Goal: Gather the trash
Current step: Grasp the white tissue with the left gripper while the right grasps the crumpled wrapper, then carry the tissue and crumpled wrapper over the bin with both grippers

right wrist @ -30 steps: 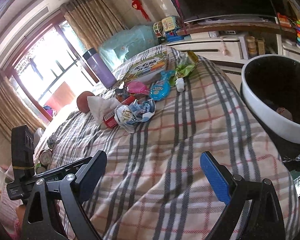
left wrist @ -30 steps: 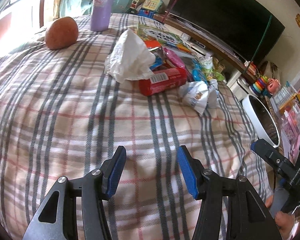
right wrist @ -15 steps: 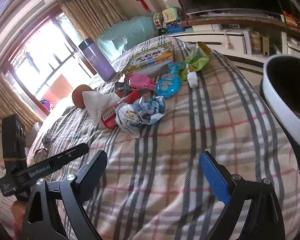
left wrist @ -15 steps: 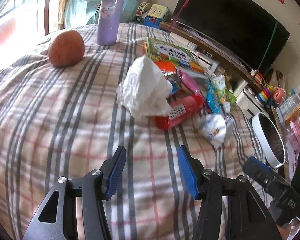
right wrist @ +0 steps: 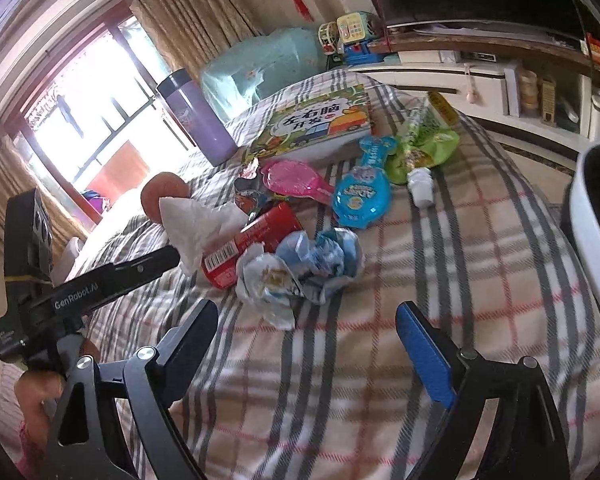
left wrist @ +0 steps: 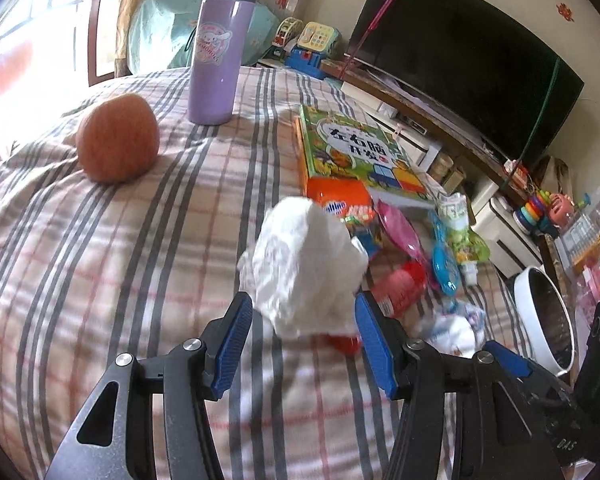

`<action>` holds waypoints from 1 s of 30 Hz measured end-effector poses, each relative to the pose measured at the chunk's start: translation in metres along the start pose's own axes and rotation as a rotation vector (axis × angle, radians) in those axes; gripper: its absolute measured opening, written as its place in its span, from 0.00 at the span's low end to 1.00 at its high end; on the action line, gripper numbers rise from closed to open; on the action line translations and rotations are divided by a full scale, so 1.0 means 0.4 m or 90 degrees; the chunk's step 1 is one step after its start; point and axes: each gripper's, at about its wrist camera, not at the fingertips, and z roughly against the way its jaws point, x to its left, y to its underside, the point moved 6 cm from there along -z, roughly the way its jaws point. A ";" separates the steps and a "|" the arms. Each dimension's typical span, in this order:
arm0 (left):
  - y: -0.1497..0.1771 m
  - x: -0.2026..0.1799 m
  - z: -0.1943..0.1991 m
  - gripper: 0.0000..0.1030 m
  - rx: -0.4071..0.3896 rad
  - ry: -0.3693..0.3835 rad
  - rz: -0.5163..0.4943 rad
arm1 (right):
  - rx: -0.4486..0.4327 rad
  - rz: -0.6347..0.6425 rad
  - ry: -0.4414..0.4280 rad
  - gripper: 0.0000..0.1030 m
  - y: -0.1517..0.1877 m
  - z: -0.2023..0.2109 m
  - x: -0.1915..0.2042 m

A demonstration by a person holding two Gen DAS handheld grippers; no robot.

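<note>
A crumpled white tissue [left wrist: 304, 268] lies on the plaid cloth, just ahead of my open left gripper [left wrist: 302, 338], its near edge between the blue pads. It also shows in the right wrist view [right wrist: 196, 228]. A red wrapper [right wrist: 252, 244] lies under it. A crumpled blue-white wrapper [right wrist: 296, 268] lies ahead of my open, empty right gripper [right wrist: 306, 344]. Pink [right wrist: 296, 180], blue [right wrist: 362, 196] and green [right wrist: 424, 148] wrappers lie farther back. A white trash bin [right wrist: 592, 216] stands at the right.
An apple [left wrist: 118, 138], a purple bottle [left wrist: 220, 52] and a picture book [left wrist: 356, 148] sit on the cloth [left wrist: 100, 264]. An orange snack pack [left wrist: 340, 200] lies by the book. A TV and low shelf stand behind. The left gripper's body [right wrist: 84, 292] shows in the right wrist view.
My left gripper has moved forward to the tissue, which now sits at its fingertips. My right gripper has moved closer to the blue-white wrapper. Both stay open.
</note>
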 end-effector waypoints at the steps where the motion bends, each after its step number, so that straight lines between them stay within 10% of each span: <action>1: -0.006 0.003 -0.011 0.50 -0.001 -0.002 -0.002 | 0.001 0.000 -0.002 0.89 -0.005 -0.008 0.001; 7: -0.016 -0.001 -0.072 0.24 0.010 0.010 -0.011 | 0.007 -0.008 0.003 0.73 -0.030 -0.048 -0.004; 12: -0.002 -0.004 -0.070 0.06 0.011 0.009 -0.020 | -0.006 0.004 0.008 0.28 -0.036 -0.047 0.002; 30: 0.122 -0.092 0.118 0.05 -0.011 0.086 -0.042 | -0.054 -0.018 0.008 0.21 0.018 0.113 -0.042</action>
